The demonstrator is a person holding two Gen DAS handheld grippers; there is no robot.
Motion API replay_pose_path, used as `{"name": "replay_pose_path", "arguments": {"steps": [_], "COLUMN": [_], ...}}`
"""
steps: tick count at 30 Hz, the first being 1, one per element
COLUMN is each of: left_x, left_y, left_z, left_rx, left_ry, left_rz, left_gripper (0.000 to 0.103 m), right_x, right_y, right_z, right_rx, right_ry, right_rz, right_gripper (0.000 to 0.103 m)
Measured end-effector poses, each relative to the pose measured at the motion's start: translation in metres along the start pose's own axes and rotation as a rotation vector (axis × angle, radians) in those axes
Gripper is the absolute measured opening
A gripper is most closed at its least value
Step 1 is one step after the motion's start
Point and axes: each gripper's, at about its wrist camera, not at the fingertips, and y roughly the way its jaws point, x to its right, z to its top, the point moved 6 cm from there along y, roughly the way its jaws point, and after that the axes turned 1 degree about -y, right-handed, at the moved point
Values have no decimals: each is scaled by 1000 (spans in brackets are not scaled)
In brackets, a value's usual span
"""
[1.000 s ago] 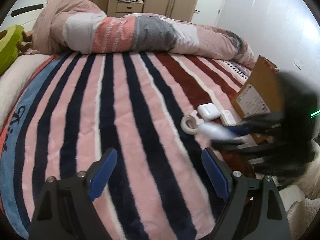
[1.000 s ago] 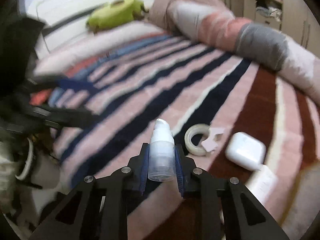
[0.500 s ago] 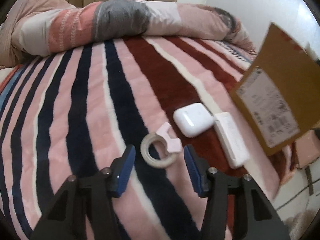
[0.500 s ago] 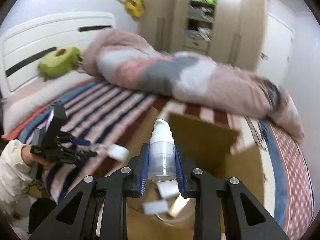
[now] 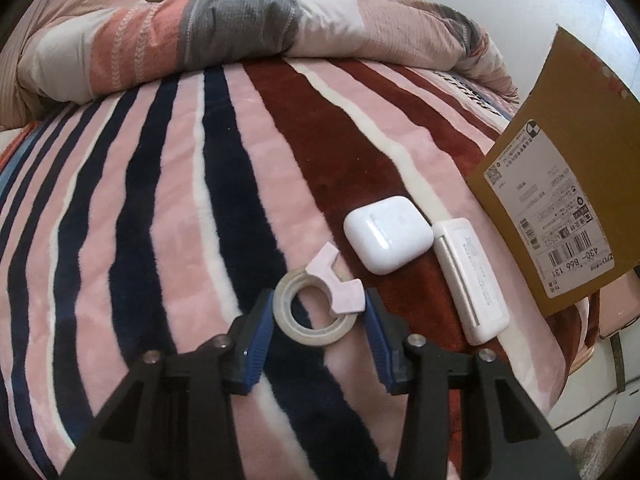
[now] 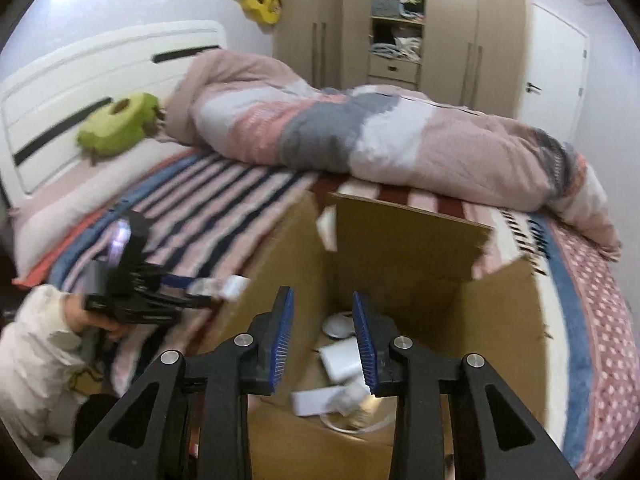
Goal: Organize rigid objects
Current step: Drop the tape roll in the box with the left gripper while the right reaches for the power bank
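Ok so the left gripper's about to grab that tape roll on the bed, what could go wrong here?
The left gripper is open around the tape roll, which lies flat on soft blanket; closing could press it into the pile or let it slip out. The pink dispenser piece nearly touches one finger, so the grip may land on it and twist. The white earbud case sits close and could get nudged.

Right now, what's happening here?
A person with two handheld grippers is packing small items from the bed into a cardboard box. The right gripper hangs open and empty over the box, which already holds several white items. The left gripper is open and straddles the tape roll on the striped blanket, not yet closed. The white earbud case and a flat white case lie beside it.
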Motion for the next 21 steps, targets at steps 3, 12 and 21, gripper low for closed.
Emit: {"name": "replay_pose_path", "arguments": {"steps": [3, 12, 21], "left_x": [-2, -14, 30], "left_y": [-6, -117, -230], "left_z": [-2, -7, 11], "left_rx": [-23, 81, 153], "left_ry": [-26, -13, 115], "left_rz": [0, 50, -42], "left_gripper": [41, 41, 41], "right_x": [-27, -110, -161], "right_y": [-6, 14, 83], "right_z": [9, 23, -21], "right_rx": [55, 38, -111], "right_ry": [-62, -211, -229], "right_rz": [50, 207, 174], "right_gripper": [27, 34, 36]}}
